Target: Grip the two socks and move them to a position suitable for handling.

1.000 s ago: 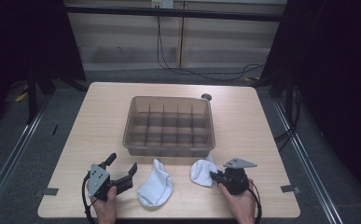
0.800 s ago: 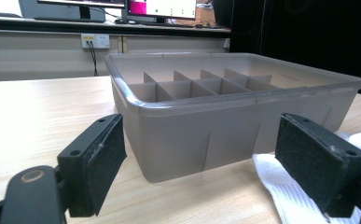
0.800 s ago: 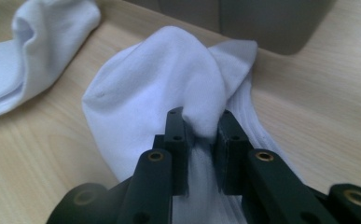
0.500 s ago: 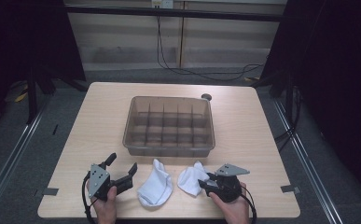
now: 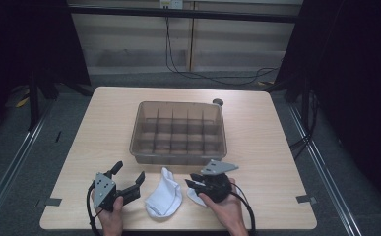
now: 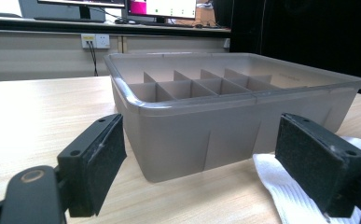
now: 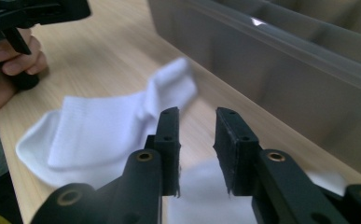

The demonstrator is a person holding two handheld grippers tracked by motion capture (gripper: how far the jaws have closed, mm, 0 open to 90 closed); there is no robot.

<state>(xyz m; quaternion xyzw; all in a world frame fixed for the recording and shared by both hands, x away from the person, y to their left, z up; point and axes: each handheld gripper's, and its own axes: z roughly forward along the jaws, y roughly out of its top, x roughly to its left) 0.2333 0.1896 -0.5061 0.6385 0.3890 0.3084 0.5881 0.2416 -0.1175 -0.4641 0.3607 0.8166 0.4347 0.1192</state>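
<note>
The right claw [image 5: 194,185] is closing with nothing pinched, hovering over the right sock [image 7: 206,196] below it. The left sock [image 5: 164,199] is lying on the tabletop [image 5: 276,147] between both claws; the left claw [image 5: 129,178] is gaping, empty.

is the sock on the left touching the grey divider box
Apart. In the high view a strip of bare table separates the sock from the near wall of the box.

The right tool [image 5: 194,183] slid left over its sock [image 5: 196,196], jaws closing.
</note>
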